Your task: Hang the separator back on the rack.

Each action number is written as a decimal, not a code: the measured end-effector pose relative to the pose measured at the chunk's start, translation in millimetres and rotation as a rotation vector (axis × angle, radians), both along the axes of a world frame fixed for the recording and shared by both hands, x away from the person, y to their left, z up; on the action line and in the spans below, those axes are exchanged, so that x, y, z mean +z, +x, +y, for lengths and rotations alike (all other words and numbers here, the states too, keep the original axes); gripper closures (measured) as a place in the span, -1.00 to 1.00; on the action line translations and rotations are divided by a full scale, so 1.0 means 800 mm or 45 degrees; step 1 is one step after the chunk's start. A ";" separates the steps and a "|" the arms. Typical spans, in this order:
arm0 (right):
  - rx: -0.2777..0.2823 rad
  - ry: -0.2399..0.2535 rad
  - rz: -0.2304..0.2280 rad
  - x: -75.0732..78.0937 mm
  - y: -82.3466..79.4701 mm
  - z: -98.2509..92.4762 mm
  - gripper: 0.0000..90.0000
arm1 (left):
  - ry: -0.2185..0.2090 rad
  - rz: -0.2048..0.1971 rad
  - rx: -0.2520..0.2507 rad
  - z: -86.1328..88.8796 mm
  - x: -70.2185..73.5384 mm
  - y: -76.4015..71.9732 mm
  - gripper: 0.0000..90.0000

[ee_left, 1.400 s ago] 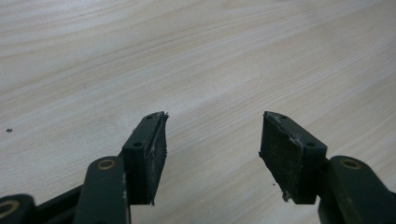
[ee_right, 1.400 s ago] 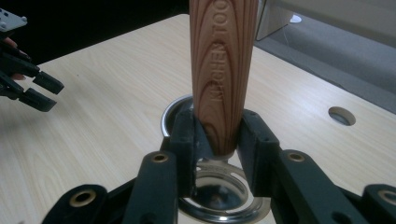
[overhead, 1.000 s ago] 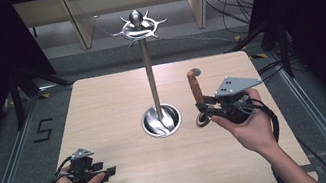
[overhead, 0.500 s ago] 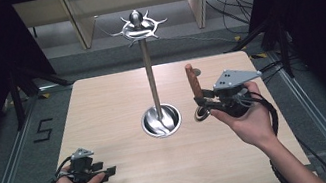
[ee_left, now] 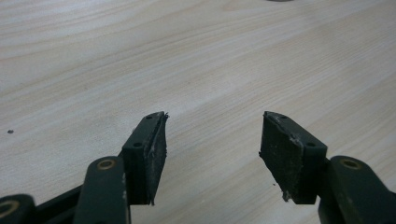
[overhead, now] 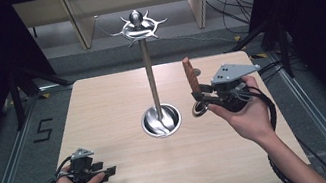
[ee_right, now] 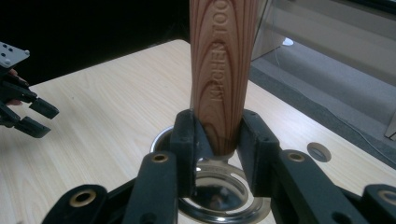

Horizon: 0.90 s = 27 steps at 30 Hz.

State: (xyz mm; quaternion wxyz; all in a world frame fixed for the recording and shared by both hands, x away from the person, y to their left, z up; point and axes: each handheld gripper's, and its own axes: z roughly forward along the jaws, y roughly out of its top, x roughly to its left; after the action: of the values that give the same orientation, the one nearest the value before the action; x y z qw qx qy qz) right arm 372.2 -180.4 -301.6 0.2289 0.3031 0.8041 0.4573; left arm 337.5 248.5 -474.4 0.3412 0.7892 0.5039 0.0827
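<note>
A kitchen tool with a wooden handle stands nearly upright, its metal ring end hanging low over the table. My right gripper is shut on the lower part of the handle, pads pressing both sides, with the shiny ring just beneath them. A metal hanging stand with a hooked crown and a round base rises just left of the tool. My left gripper rests at the table's near left, open with nothing between its pads.
The wooden table ends close behind the stand, with wooden shelving beyond. Dark curtains flank both sides. Cables trail off the table's right edge. The left gripper shows far off in the right gripper view.
My right gripper has lifted slightly with the tool still in it. The left hand has stayed where it was.
</note>
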 end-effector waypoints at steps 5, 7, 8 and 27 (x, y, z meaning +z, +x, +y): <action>0.008 -0.012 -0.006 0.003 0.002 0.001 0.56 | -0.001 -0.001 0.001 0.000 0.000 0.000 -0.11; 0.007 -0.004 -0.006 0.004 0.002 0.002 0.56 | -0.001 -0.001 0.002 0.000 0.000 0.000 -0.11; 0.001 -0.002 -0.027 0.004 0.003 0.003 0.56 | -0.001 -0.001 0.002 0.000 0.000 0.000 -0.11; -0.007 0.004 0.008 0.015 0.008 0.009 0.56 | -0.002 -0.005 0.005 0.000 0.001 0.000 -0.11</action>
State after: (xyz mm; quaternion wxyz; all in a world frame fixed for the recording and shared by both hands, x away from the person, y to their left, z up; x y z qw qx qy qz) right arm 378.2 -173.4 -289.7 0.2271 0.3071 0.8033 0.4570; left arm 337.5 248.4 -474.0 0.3425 0.7879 0.5047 0.0845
